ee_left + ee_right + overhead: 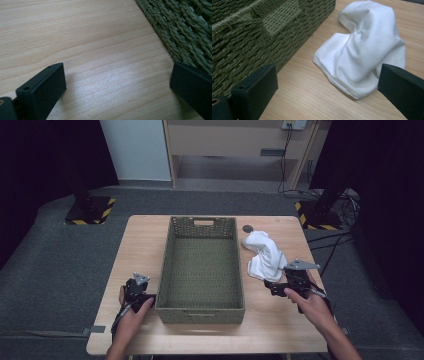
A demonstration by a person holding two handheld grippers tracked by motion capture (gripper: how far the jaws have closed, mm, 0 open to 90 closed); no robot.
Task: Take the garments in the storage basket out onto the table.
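A crumpled white cloth [263, 255] lies on the wooden table [142, 245], to the right of an olive woven basket [200, 312] whose inside holds nothing. My right gripper [274, 284] is just in front of the cloth's near edge. In the right gripper view the cloth [362, 50] lies just ahead of my right gripper [327, 77], whose jaws stand wide open over bare wood, with the basket wall [262, 30] on the left. My left gripper [139, 281] sits by the basket's front left corner. My left gripper [117, 75] is open over bare wood, beside the basket wall [185, 27].
A small dark round disc [247, 228] lies on the table behind the cloth. The table's left part has free wood. Stands with yellow-black striped bases [90, 210] and cables [330, 240] are on the floor beyond the table.
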